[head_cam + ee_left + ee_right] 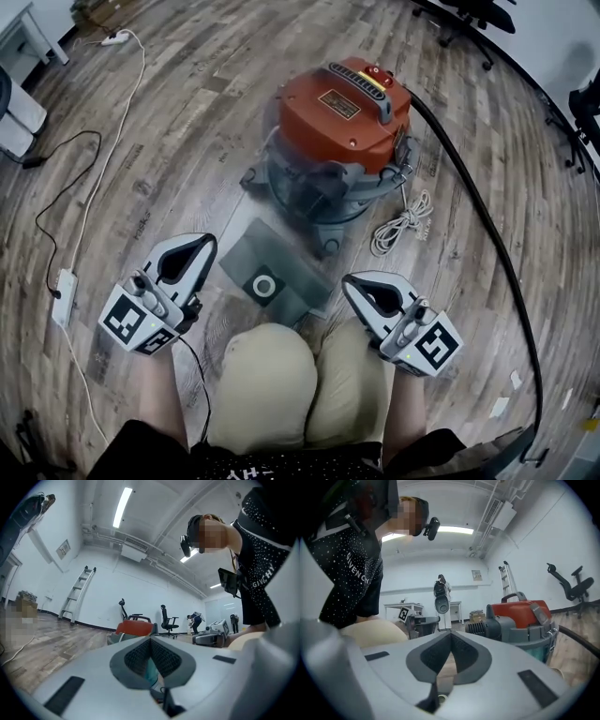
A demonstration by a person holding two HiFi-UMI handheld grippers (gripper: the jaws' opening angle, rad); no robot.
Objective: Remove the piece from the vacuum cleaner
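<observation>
Centrally, at upper middle of the head view: vacuum cleaner point(342, 141), orange lid over grey drum, upright on the wood floor point(187, 112). Just below it, lying flat and just beside the drum's base, contact not clear: grey flat piece point(281, 262) with a pale ring point(263, 286) near its lower edge. Probably the piece named in the task, already clear of the machine, though not certain. Long axis from upper left to lower right.

Flanked by left gripper point(206, 242) at lower left and right gripper point(349, 281) at lower right, both apart from the piece and angled inward toward it. Ring end judged slightly nearer the left gripper, lower right corner nearer the right. Jaws of both pressed together on nothing, equally plain in each gripper's own view.

Further out: black hose point(494, 239) curving down the right side, white cord point(401, 225) coiled beside the drum, knees point(300, 375) at bottom centre.
</observation>
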